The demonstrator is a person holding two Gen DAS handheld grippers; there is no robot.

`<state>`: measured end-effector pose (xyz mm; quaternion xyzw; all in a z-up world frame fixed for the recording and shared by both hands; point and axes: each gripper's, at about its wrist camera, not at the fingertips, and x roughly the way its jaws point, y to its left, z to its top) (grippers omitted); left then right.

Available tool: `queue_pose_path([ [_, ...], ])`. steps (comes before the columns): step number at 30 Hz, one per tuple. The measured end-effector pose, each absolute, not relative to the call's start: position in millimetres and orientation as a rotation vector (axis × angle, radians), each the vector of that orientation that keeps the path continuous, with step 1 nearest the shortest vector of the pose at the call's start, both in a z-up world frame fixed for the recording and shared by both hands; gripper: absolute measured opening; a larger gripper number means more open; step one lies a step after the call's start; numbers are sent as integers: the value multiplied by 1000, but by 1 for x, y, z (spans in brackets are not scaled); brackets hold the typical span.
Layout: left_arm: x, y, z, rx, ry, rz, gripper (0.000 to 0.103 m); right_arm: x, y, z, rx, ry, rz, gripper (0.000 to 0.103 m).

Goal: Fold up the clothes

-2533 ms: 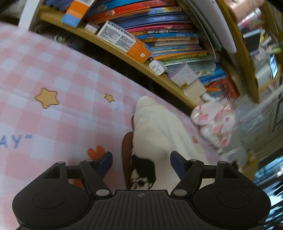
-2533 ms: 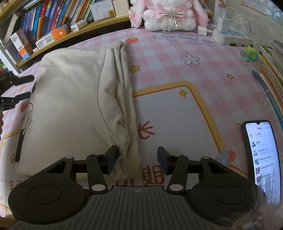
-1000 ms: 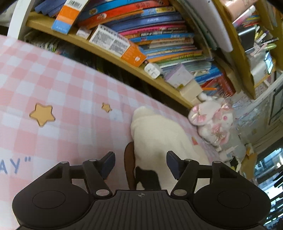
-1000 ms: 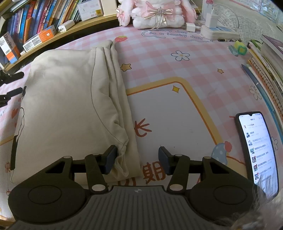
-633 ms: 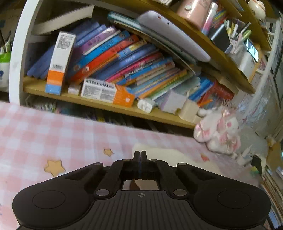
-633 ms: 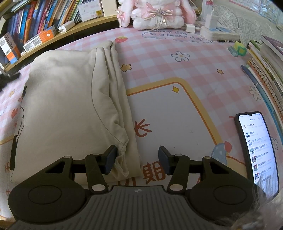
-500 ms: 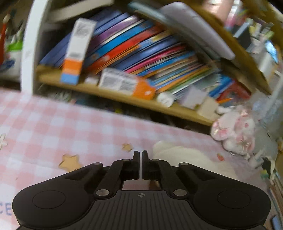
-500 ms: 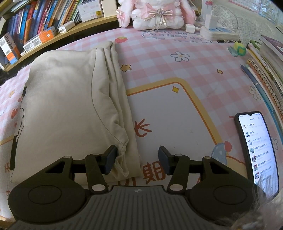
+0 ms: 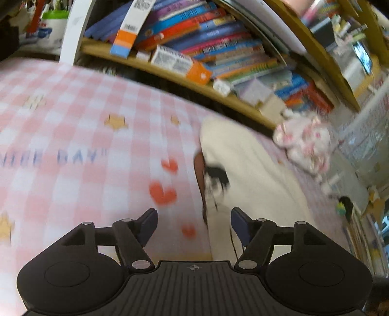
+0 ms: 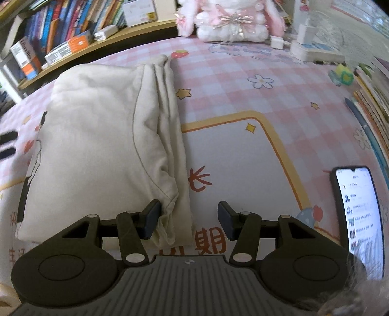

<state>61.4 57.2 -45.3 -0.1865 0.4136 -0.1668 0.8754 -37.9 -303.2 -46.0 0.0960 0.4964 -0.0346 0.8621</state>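
Right wrist: soft cream garment [image 10: 97,136], folded oblong, creased edge, on checked mat [image 10: 231,80].

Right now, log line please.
garment: folded on mat | left tongs: opening, empty | right tongs: open, at hem

We see a folded cream garment [image 10: 97,145] of soft matt cloth, faintly creased and gathered into thick folds along one edge, lying on a pink-and-white checked mat [image 10: 243,97] whose smooth printed surface gives back a slight sheen. Both the left gripper [image 9: 194,224] and the right gripper [image 10: 189,220] look like matt black plastic with ribbed bodies and dull dark-blue pads, small silvery metal pins shining at their joints. Behind stand a light wooden shelf [image 9: 170,73] with glossy paper-covered books [image 9: 206,31], a fluffy white-and-pink plush rabbit [image 10: 231,19] and a black phone with a glossy lit glass screen [image 10: 357,218].
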Motion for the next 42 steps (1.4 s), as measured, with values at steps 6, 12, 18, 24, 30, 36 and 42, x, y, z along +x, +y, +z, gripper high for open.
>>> queue_pose_path([
  [6, 16, 35, -46, -392, 901, -301, 68, -37, -308, -47, 166, 1033, 18, 50],
  [12, -3, 18, -49, -461, 913, -302, 50, -40, -314, -49, 151, 1002, 88, 50],
  [18, -10, 10, -49, -450, 941, -227, 6, -43, -322, -50, 150, 973, 145, 50],
  [24, -31, -1, -42, -402, 934, -207, 4, -46, -324, -51, 113, 960, 180, 45],
  [30, -49, 2, -41, -416, 928, -184, 4, -54, -325, -51, 109, 969, 220, 39],
  [36, -54, 2, -43, -396, 916, -175, 5, -66, -316, -51, 91, 976, 271, 36],
  [42, -56, -1, -42, -343, 909, -155, 14, -73, -314, -50, 93, 971, 275, 36],
])
